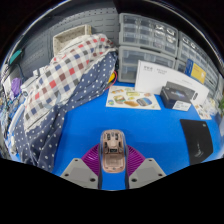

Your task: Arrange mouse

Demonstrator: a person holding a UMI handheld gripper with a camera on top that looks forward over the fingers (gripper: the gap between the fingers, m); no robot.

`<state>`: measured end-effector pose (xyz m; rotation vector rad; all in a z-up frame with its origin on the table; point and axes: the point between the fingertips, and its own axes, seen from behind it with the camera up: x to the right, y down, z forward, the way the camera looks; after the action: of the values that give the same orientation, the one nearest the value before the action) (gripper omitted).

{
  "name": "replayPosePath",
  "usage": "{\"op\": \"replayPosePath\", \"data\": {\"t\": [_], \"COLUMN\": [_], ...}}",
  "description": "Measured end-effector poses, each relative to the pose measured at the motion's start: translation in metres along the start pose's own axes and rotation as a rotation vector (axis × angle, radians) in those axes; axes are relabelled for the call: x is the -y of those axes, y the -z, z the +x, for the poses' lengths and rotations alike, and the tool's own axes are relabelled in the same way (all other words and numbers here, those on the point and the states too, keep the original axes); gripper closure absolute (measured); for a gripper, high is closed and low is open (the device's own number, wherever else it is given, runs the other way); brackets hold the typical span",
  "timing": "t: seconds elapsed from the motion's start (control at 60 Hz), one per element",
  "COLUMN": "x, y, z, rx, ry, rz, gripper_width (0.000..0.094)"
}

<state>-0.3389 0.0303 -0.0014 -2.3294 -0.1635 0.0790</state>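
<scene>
A small tan and transparent mouse [112, 146] sits between my gripper's [112, 163] two fingers, above the blue table top [150, 130]. Both purple pads [93, 157] press on its sides, so the gripper is shut on the mouse. A black mouse mat [199, 139] lies on the blue surface to the right of the fingers, well beyond them.
A checked cloth and a dotted blue cloth [60, 85] are heaped to the left. A printed sheet [132, 98] and a black box [176, 93] lie ahead. A white box [160, 76] and clear drawer units [150, 35] stand at the back.
</scene>
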Motion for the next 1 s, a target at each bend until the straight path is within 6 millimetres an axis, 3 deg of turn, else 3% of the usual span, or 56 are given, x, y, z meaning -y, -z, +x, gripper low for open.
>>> {"op": "replayPosePath", "data": {"t": [0.083, 0.167, 0.35, 0.45, 0.583, 0.717, 0.833, 1.0], "x": [0.027, 0.066, 0.147, 0.163, 0.139, 0.086, 0.036, -0.015], "y": [0.016, 0.044, 0.106, 0.12, 0.109, 0.08, 0.054, 0.023], "z": [0.019, 0.057, 0.176, 0.25, 0.34, 0.391, 0.405, 0.393], "rx": [0.007, -0.006, -0.083, -0.114, -0.129, -0.103, -0.075, -0.022], "ry": [-0.002, -0.001, 0.017, 0.016, -0.023, -0.08, -0.113, -0.127], "rz": [0.049, 0.129, 0.289, 0.318, 0.279, 0.191, 0.099, 0.001], "gripper_width": [0.0634, 0.0632, 0.0632, 0.0633, 0.0632, 0.0635, 0.0635, 0.0635]}}
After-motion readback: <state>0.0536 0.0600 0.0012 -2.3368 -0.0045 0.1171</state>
